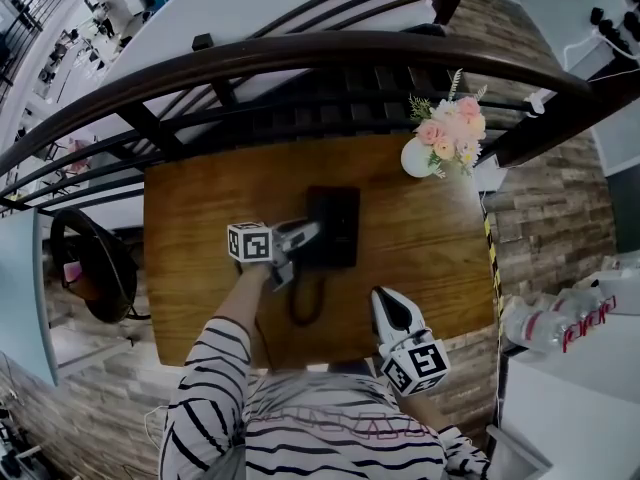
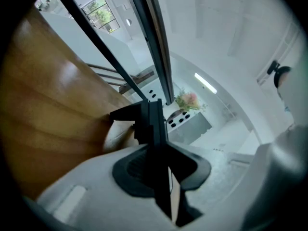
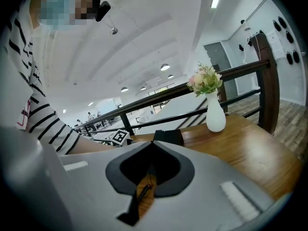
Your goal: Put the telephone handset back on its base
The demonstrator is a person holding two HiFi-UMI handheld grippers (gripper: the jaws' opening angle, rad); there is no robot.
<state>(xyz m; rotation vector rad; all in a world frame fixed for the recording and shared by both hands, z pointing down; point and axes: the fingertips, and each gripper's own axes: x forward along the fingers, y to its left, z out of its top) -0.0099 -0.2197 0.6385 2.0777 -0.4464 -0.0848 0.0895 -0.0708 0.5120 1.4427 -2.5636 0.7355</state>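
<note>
Two entries | left hand-held gripper (image 1: pixel 305 234) clamps handset (image 2: pixel 155 125) | right hand-held gripper (image 3: pixel 151 144) closed

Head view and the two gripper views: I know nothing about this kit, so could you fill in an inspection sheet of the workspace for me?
Surface: wooden table, brown.
Job's things: black handset sits between the left jaws, at the left edge of the black base; cannot tell whether it is seated.
Clutter: white vase of pink flowers at the far right corner.
Grippers: left gripper shut on the handset; right gripper shut, holding nothing, over the table's near edge.
Cables: coiled cord lies on the table in front of the base.
Surroundings: dark railing beyond the table; wrapped pack of bottles to the right.
</note>
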